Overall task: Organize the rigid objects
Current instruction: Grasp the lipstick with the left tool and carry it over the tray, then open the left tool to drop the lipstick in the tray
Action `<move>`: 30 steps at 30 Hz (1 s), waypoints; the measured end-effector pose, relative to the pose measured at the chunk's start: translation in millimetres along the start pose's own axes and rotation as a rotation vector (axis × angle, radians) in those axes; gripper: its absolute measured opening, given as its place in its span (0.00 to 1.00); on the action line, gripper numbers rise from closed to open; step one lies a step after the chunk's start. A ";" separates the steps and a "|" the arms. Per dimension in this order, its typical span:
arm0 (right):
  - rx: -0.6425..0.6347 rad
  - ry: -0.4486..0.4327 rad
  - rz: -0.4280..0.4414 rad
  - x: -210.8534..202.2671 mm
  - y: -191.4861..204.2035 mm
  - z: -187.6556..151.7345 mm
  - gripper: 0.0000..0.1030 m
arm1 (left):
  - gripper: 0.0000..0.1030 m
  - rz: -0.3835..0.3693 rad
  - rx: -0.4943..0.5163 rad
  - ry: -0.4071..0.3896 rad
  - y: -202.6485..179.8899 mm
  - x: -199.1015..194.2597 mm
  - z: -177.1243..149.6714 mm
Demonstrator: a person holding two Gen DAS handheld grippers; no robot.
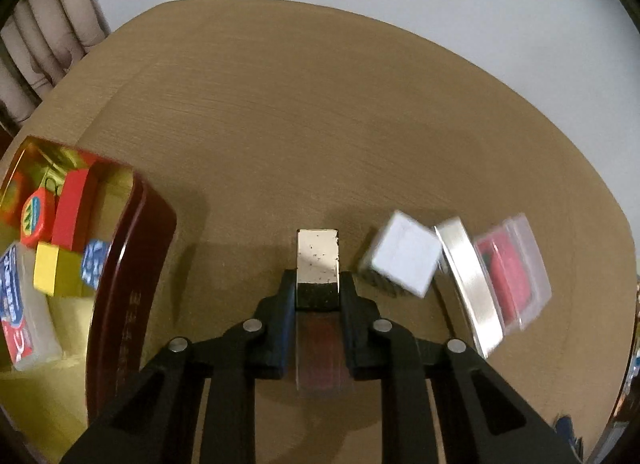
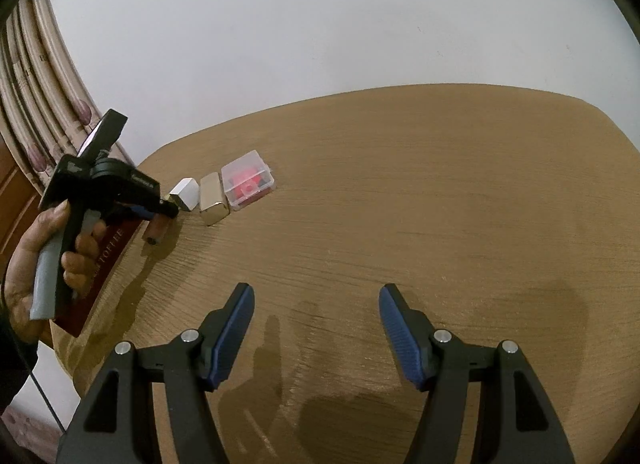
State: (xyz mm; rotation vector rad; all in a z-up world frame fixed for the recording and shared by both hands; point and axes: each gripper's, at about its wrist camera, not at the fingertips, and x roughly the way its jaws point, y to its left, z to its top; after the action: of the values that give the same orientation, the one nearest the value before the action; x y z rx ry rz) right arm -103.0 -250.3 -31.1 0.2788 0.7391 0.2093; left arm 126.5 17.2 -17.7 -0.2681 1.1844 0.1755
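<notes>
1. Closed tight, my left gripper [image 1: 318, 296] clamps a small block [image 1: 318, 264] above the table [image 1: 280, 124], right of the red tin [image 1: 132, 264].
2. Wide apart, my right gripper [image 2: 316, 328] holds nothing.

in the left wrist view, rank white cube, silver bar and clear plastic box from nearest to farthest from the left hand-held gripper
1. White cube, just right of the left hand-held gripper.
2. Silver bar, right of the cube.
3. Clear plastic box, farthest right, behind the bar.
</notes>
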 end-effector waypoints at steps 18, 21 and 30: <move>-0.013 0.041 -0.038 14.0 1.5 -1.9 0.65 | 0.17 -0.077 0.223 -0.066 103.7 -134.4 -38.1; -0.019 0.045 -0.044 15.6 2.5 -1.4 0.65 | 0.17 -0.043 0.282 -0.057 126.9 -121.7 -25.3; -0.031 0.051 -0.057 18.1 4.3 -0.9 0.66 | 0.17 -0.042 0.350 -0.004 150.6 -72.8 -25.7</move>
State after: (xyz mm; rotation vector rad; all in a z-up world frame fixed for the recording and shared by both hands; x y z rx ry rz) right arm -90.9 -240.9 -41.8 0.2232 0.7927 0.1740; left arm 35.5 153.7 23.8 0.0152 1.1821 -0.0687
